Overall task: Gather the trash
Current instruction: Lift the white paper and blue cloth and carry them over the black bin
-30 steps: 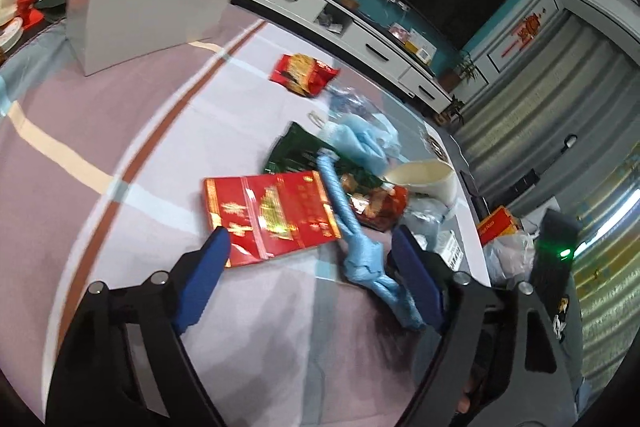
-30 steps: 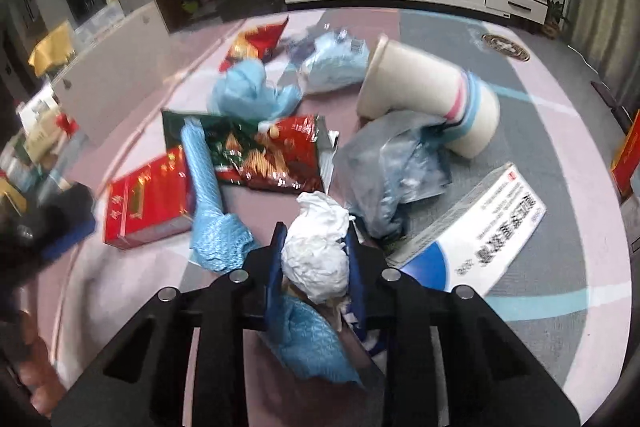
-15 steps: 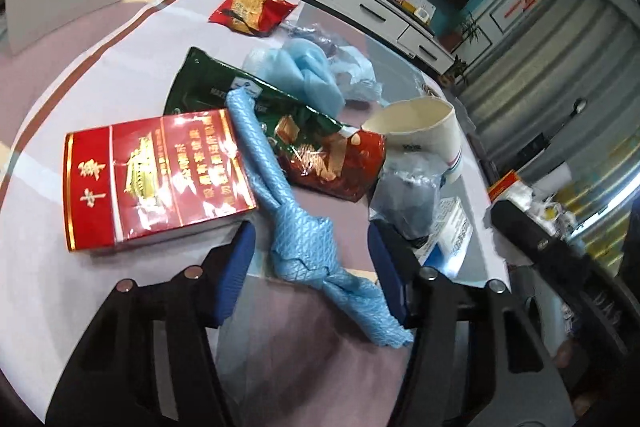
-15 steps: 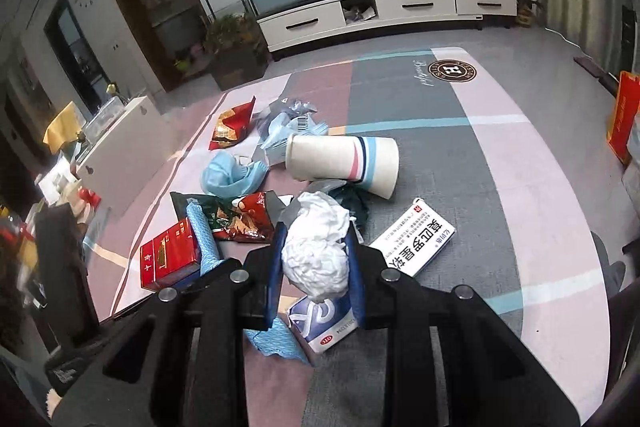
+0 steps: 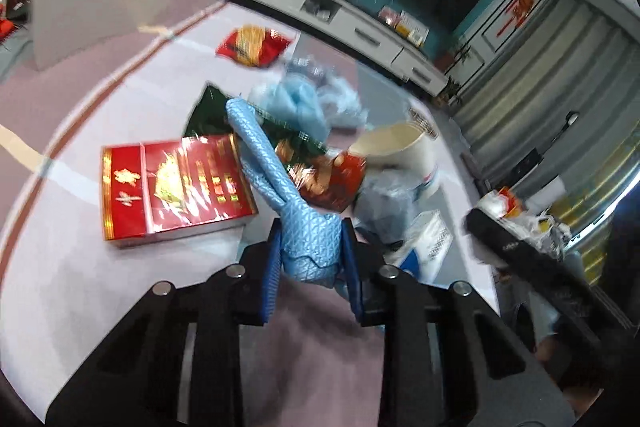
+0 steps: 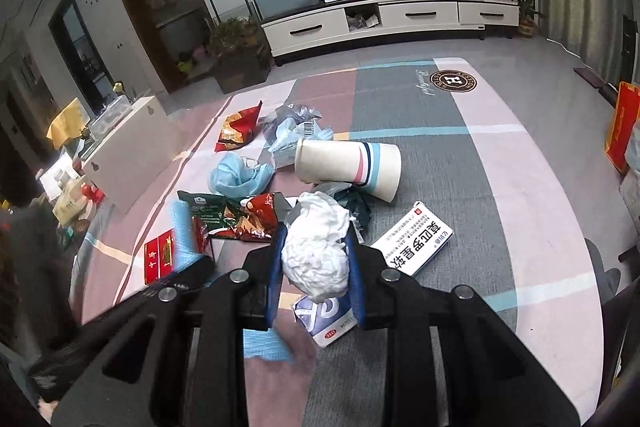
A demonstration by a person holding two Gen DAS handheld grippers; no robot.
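Left gripper (image 5: 310, 251) has just been closing and now pinches the blue textured cloth (image 5: 276, 187), which stretches toward 11 o'clock over the red carton (image 5: 172, 187). Right gripper (image 6: 316, 259), nearly shut, clamps a crumpled white tissue (image 6: 316, 247); a paper cup (image 6: 348, 163) lies at 12 o'clock beyond it.

Blue textured cloth (image 5: 276, 187): knotted, its bunched knot clamped between the jaws, one long tail reaching forward beyond them across the red carton (image 5: 172, 187) and the snack wrapper (image 5: 320, 175) (wrapper green and red, crumpled).

Crumpled white tissue (image 6: 318, 247): a compact wad wedged between the other pair of jaws. Directly below those jaws lies a small blue-and-white box (image 6: 326, 319), flat on the rug.
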